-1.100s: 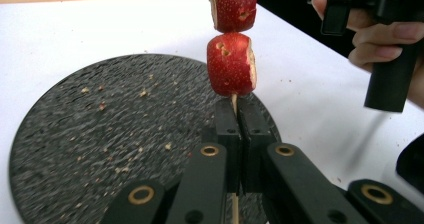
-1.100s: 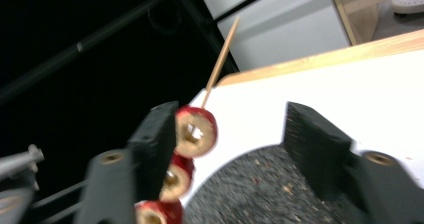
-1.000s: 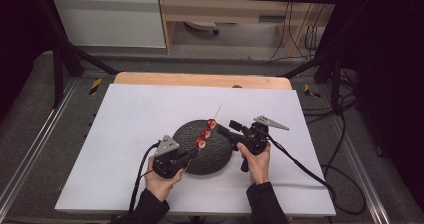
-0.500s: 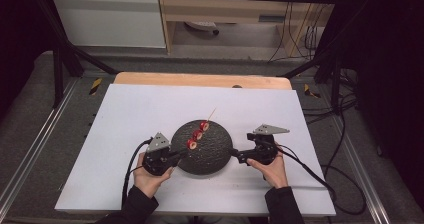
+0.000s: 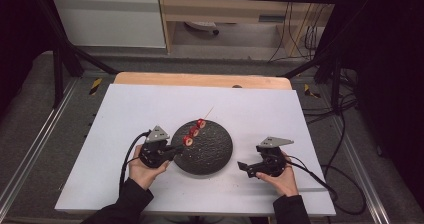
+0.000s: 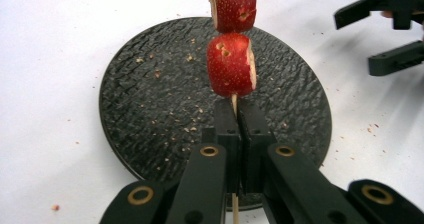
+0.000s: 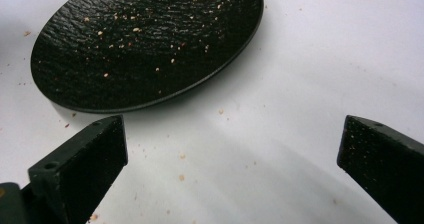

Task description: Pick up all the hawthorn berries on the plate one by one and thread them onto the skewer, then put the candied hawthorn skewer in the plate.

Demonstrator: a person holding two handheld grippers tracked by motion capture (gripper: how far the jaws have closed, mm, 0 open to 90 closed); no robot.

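A thin wooden skewer (image 6: 233, 103) carries three red strawberry pieces (image 5: 194, 131) and slants over the left part of a round black plate (image 5: 212, 156). My left gripper (image 5: 175, 149) is shut on the skewer's bare lower end, at the plate's left edge. In the left gripper view the pads (image 6: 227, 129) pinch the stick just below the lowest strawberry piece (image 6: 230, 64). My right gripper (image 5: 245, 167) rests low on the white table to the right of the plate. Its jaws have just been opening and stand wide apart, with nothing between the fingertips (image 7: 95, 149).
The white tabletop (image 5: 280, 114) lies around the plate, with crumbs scattered on the plate (image 7: 150, 34) and beside it. A wooden edge (image 5: 200, 79) runs along the table's far side. Metal frame rails and cables flank the table.
My right gripper has drawn back from the skewer over the plate to the table right of it, sinking, and its jaws have spread. The left gripper still holds the skewer, shifted slightly left.
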